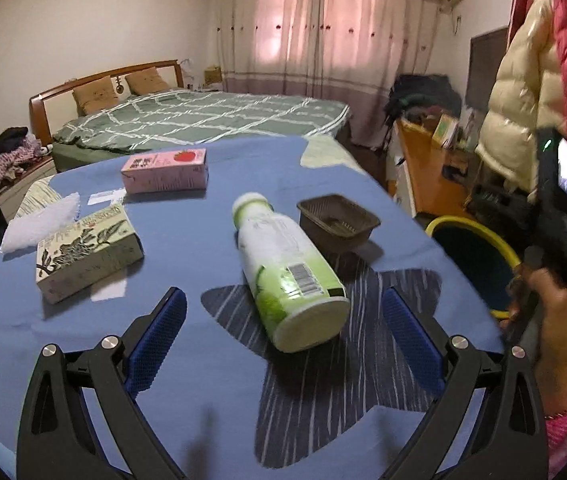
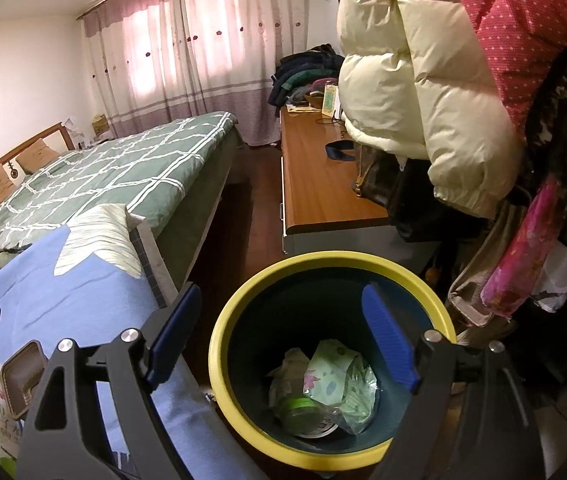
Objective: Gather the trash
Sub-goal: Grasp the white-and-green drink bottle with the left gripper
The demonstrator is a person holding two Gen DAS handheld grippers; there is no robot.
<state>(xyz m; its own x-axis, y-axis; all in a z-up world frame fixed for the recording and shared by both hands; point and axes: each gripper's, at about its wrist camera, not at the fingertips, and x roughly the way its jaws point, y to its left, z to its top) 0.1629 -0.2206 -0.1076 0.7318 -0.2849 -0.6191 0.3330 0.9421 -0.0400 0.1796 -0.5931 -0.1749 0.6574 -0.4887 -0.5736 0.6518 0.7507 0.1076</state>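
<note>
Blue ribbed pads line our left gripper, whose fingers stand wide apart with nothing pressed between them. The white-and-green bottle lies on its side in that gap, base toward us; we read a barcode on its label, and from the right wrist view "100" with characters too cut off to make out. Our right gripper hangs over the yellow-rimmed bin with its fingers also spread and empty. Inside the bin we see a crumpled green floral wrapper and a can partly buried under it, its print unreadable.

Beyond the bottle sits a brown plastic tray, just apart from it. To the left lie a cream box with leaf artwork, its lettering too blurred to read, and farther back a pink carton showing a strawberry and illegible characters. All rest on the blue-clothed surface, whose right edge drops off close to the bin. Open cloth lies between the bottle and the cream box. The hand holding the right gripper is blurred at the frame's edge.
</note>
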